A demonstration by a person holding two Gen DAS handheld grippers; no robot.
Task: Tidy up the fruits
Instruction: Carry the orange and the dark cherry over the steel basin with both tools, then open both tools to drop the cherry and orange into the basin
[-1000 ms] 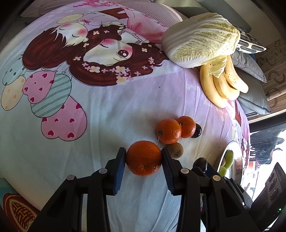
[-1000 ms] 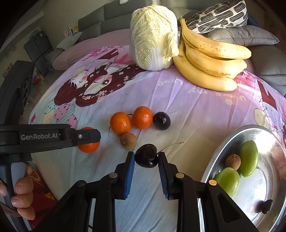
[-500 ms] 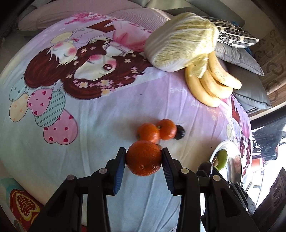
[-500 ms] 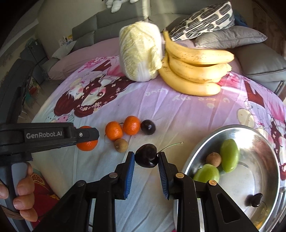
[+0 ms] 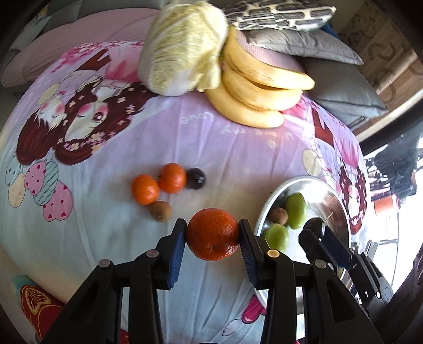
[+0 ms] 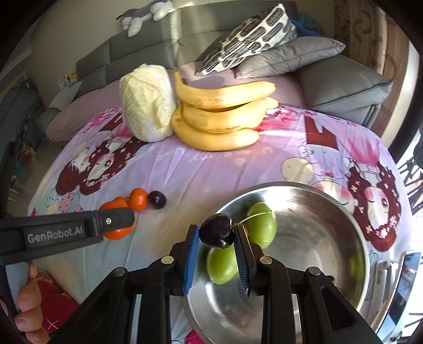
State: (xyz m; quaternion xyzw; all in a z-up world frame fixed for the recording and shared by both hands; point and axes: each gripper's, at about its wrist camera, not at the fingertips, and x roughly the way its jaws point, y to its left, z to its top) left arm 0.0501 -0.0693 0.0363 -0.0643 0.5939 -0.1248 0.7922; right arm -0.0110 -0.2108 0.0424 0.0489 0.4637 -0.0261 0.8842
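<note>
While both of my grippers are loaded, each camera shows something the other misses. From the left wrist view, my left gripper is clamped on an orange at lower centre of the frame, its blue pads pressed to both sides. Above and to the left on the cartoon-print sheet lie two smaller oranges, a dark plum touching the right one, and a brown kiwi just below them. At right sits a metal bowl holding two green fruits and a second kiwi. That kiwi is hidden in the right wrist view.

From the right wrist view, my right gripper is clamped on a dark cherry with a thin stem, held above the left part of the bowl, directly over the green fruits. My left gripper crosses the left edge of this frame, its side covering most of the orange it holds; my hand shows at lower left.

Both views show a cabbage and a bunch of bananas touching each other at upper centre. Only the right wrist view takes in the full grey sofa and the stuffed toy on its backrest at the top. Pillows are piled at upper right.
</note>
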